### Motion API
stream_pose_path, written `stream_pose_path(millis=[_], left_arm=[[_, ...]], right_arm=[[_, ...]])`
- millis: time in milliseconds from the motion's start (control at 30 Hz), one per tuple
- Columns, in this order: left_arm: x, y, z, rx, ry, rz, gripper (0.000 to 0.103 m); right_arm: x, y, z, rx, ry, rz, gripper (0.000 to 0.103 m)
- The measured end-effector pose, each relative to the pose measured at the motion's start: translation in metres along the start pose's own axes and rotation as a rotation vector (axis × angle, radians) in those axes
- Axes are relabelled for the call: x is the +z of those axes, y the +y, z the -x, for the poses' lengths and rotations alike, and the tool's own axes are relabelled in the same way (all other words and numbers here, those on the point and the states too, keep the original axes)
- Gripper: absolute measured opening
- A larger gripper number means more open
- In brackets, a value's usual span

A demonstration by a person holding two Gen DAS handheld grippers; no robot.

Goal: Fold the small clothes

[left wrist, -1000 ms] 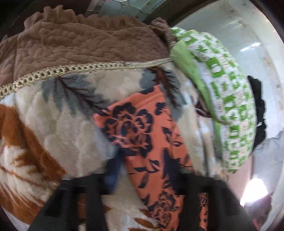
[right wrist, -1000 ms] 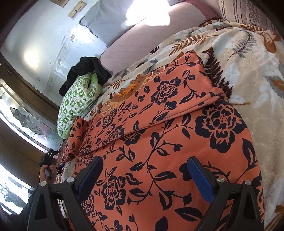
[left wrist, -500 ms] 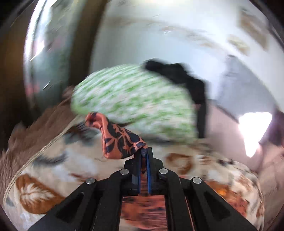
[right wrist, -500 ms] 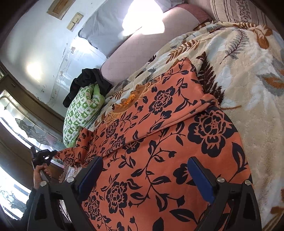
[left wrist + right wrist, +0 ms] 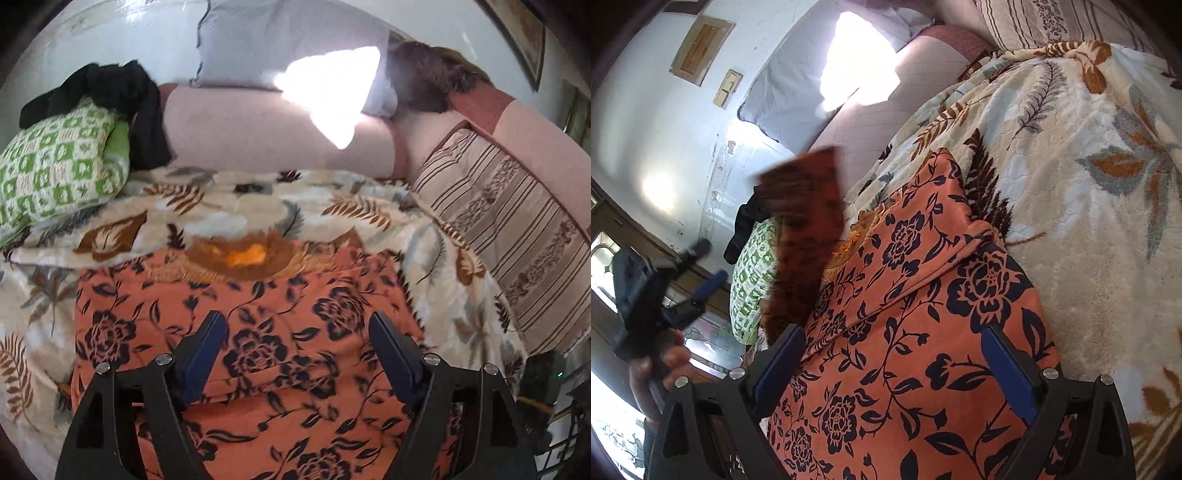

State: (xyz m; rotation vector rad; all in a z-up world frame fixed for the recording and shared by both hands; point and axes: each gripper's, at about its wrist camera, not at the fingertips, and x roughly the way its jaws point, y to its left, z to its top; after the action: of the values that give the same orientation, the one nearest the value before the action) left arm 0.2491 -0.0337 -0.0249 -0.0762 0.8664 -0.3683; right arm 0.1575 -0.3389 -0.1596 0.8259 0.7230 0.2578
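Observation:
An orange garment with dark blue flowers [image 5: 280, 332] [image 5: 923, 314] lies spread on a leaf-patterned blanket [image 5: 229, 218]. My left gripper [image 5: 297, 325] hovers over its middle; its jaws are opening and nothing is between them. In the right wrist view a hand [image 5: 661, 365] holds that left gripper [image 5: 709, 264] at the far left. Just to its right a blurred sleeve flap [image 5: 809, 206] of the garment hangs loose in the air, apart from the fingers. My right gripper [image 5: 892, 339] is open above the garment's near part, and it holds nothing.
A green-and-white checked pillow [image 5: 55, 170] with a black cloth [image 5: 122, 96] on it lies at the back left. A striped cushion [image 5: 509, 229] leans at the right. A pink backrest [image 5: 258, 133] runs behind the blanket [image 5: 1089, 184].
My left gripper shut on the garment's sleeve, lifted it and swung it across above the garment, then opened and let it go. The right gripper shifted only slightly.

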Motion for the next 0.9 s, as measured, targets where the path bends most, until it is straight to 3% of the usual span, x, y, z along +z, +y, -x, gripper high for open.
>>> stream_pose_path(millis=[200, 300, 400, 500, 633, 800, 900], left_arm=[[-0.047, 0.112, 0.014, 0.225, 0.022, 0.107, 0.081], [-0.066, 0.157, 0.014, 0.292, 0.032, 0.176, 0.081], [-0.077, 0.181, 0.011, 0.335, 0.020, 0.227, 0.081], [-0.082, 0.189, 0.002, 0.342, 0.025, 0.255, 0.081], [-0.091, 0.191, 0.002, 0.376, 0.003, 0.234, 0.081], [-0.095, 0.202, 0.003, 0.370, 0.010, 0.268, 0.081], [-0.096, 0.198, 0.006, 0.316, 0.020, 0.273, 0.081]], right_arm=[[0.012, 0.002, 0.002, 0.045, 0.010, -0.040, 0.098], [0.031, 0.011, -0.012, 0.044, 0.031, -0.017, 0.098], [0.060, 0.009, -0.041, 0.087, 0.075, -0.099, 0.098], [0.078, 0.000, -0.081, 0.080, 0.152, -0.212, 0.097], [0.074, -0.018, -0.106, 0.037, 0.148, -0.342, 0.096], [0.075, -0.019, -0.120, -0.018, 0.129, -0.336, 0.094], [0.078, -0.018, -0.124, -0.040, 0.117, -0.327, 0.089]])
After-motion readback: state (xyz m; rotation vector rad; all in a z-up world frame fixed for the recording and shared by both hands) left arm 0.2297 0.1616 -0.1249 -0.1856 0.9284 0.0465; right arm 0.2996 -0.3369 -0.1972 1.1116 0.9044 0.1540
